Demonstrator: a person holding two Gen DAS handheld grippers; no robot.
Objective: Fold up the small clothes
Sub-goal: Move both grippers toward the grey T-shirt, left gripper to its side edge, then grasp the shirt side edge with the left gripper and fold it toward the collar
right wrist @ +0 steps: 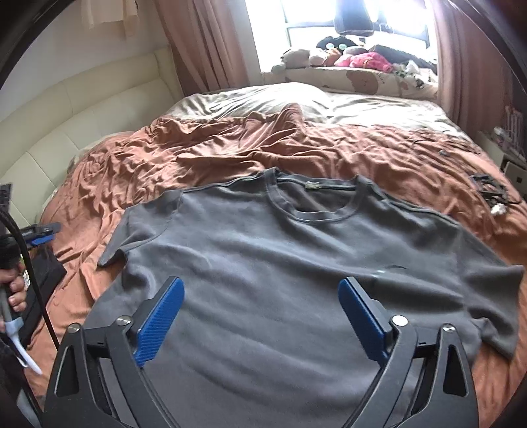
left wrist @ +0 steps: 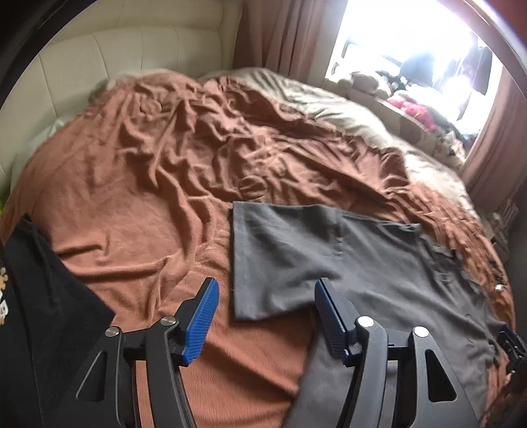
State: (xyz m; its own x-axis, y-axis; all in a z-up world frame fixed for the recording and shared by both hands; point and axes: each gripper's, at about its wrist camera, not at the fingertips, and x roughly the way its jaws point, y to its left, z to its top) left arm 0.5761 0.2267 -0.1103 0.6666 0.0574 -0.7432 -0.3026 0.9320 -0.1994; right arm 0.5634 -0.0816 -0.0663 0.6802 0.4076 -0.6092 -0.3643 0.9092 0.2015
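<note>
Across the bed's rumpled rust-brown blanket (right wrist: 210, 148), a grey short-sleeved cotton T-shirt (right wrist: 280, 256) is lying flat, still unfolded. Both the left gripper (left wrist: 263, 312) and right gripper (right wrist: 260, 312) are hovering over it, gaping and empty, so every fold seems left.

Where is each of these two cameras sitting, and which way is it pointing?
Left wrist: on the left gripper, looking down over the shirt sleeve; own open fingers show.
Right wrist: on the right gripper, facing the shirt front and window; open fingers and a hand show.
Both share the shirt, blanket, window.
</note>
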